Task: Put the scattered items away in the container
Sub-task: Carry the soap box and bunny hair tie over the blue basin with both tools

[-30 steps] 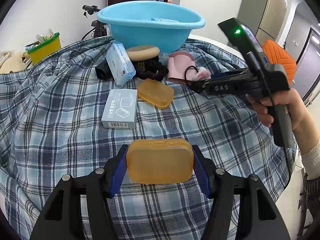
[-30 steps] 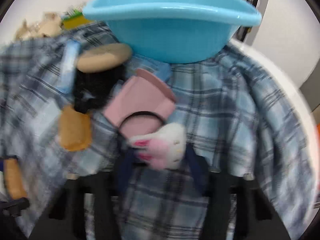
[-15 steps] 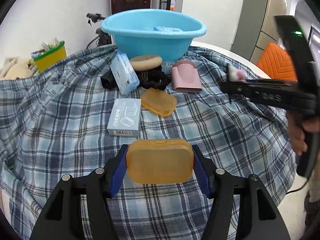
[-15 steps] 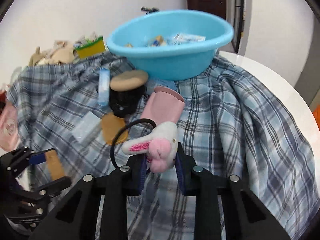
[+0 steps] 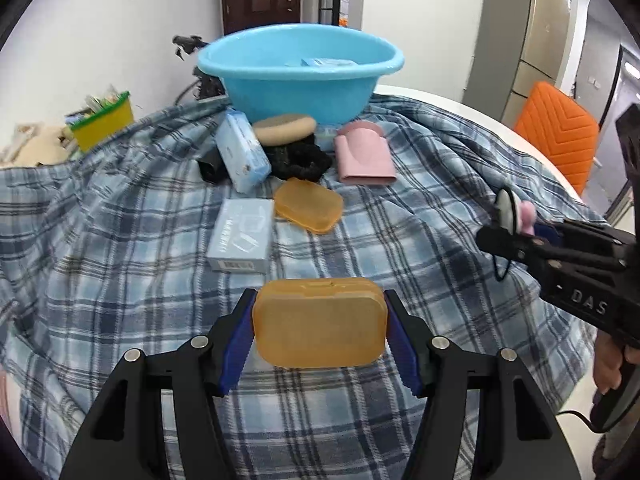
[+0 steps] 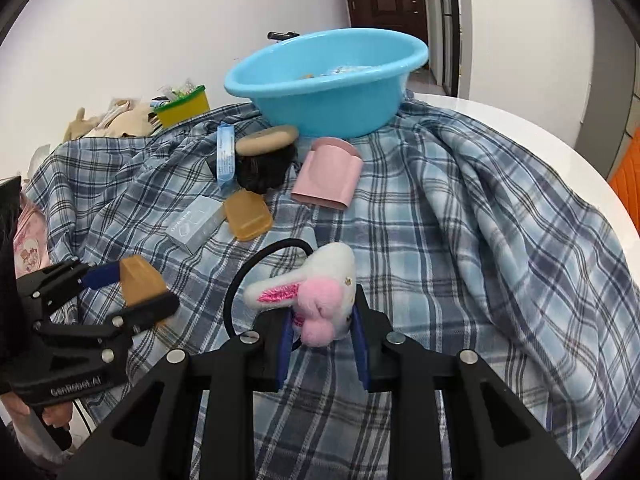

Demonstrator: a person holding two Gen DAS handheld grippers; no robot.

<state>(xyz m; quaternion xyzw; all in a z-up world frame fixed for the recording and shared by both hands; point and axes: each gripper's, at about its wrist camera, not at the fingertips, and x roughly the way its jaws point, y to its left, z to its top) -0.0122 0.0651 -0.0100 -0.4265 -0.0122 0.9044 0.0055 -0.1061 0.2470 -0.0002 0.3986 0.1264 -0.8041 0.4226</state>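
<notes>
Light: bright, even indoor light in both views, white walls (image 6: 140,40) well lit
Shadows: soft and weak, small dark patches under things on the plaid cloth (image 5: 400,240)
Glare: mild shine on the blue basin (image 5: 300,76) rim
Sharpness: centre is clear, slight blur at right side of left view
Distortion: strong fisheye bending, black corners

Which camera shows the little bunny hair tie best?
The right wrist view: the bunny hair tie sits close up and sharp, clamped in the right gripper, ears, pink nose and black loop all visible. The left wrist view catches it only small, edge-on, at the far right.
</notes>
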